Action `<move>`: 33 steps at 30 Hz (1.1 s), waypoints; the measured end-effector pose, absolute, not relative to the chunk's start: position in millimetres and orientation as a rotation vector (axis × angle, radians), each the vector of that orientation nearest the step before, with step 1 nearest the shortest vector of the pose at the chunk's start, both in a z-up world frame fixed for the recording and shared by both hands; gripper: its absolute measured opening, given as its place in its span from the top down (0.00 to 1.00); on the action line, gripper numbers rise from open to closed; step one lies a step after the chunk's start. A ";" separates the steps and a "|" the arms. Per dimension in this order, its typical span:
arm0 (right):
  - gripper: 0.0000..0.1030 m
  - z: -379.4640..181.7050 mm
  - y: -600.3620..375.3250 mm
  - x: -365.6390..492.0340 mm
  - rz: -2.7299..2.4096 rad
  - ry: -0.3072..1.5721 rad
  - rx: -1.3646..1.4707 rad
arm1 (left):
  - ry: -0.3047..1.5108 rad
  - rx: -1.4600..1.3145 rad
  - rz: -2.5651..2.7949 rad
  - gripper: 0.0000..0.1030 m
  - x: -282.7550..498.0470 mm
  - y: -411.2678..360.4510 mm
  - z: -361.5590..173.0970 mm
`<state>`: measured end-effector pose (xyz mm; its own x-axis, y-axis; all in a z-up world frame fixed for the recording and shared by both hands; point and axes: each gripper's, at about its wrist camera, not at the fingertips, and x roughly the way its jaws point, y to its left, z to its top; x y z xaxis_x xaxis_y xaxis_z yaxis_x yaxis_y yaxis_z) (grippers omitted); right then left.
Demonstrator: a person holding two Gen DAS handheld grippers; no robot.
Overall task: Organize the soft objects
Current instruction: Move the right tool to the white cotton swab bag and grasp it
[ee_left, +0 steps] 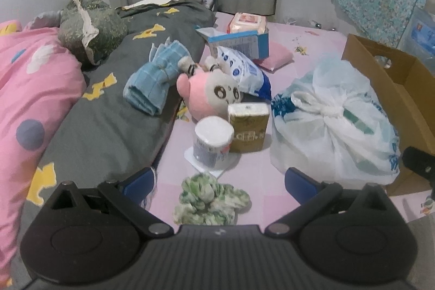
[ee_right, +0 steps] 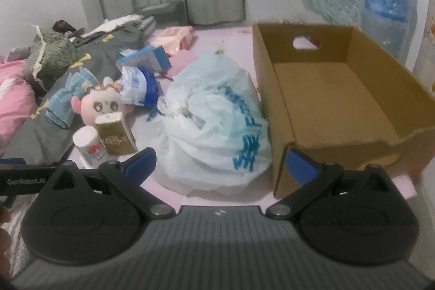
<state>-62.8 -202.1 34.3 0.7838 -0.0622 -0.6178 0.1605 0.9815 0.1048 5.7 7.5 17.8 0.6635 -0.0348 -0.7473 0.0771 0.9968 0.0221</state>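
Hovering low over the pink bed sheet (ee_left: 312, 45), the left claw (ee_left: 217, 184) stands with its jaws spread wide and nothing between them. A green-and-white scrunchie (ee_left: 210, 201) lies directly between the blue pads (ee_left: 140, 181), just ahead of the claw body. Judged light, limp and compressible, it would best be pinched across its bunched middle. Further ahead stand a tissue roll (ee_left: 213, 142) and a brown tissue pack (ee_left: 248, 128), touching each other; beyond them lie a pink plush toy (ee_left: 210, 94) and a folded blue cloth (ee_left: 156, 82) on the grey quilt (ee_left: 108, 127). Ahead and to the right sits a knotted white plastic bag (ee_left: 335, 121).

In the right wrist view, the right claw (ee_right: 221, 162) is likewise spread and empty. The plastic bag (ee_right: 214, 124) sits just ahead, between the pads; judged slippery and shapeless, its knot offers the surest hold. The cardboard box (ee_right: 339, 89), empty, stands ahead and right, touching the bag. The plush toy (ee_right: 102, 105) lies ahead and left.
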 end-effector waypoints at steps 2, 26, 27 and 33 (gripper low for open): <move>0.01 46.7 -197.9 -61.2 -0.104 0.618 0.118 | 0.821 0.050 -0.070 0.00 10.6 11.5 25.6; 0.01 141.5 -200.5 289.2 0.461 0.738 0.276 | 0.854 0.013 -0.125 0.03 259.3 35.1 82.4; 0.01 129.2 -200.7 309.5 0.466 0.789 0.320 | 0.871 -0.005 -0.141 0.07 273.8 34.6 77.6; 0.02 49.4 -193.3 406.6 0.509 0.989 0.488 | 0.989 -0.051 -0.213 0.31 346.3 24.4 42.0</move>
<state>406.6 -193.3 49.4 0.4538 0.6057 -0.6536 -0.1794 0.7806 0.5988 346.3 24.4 42.0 0.5305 -0.2016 -0.8234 0.1554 0.9780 -0.1393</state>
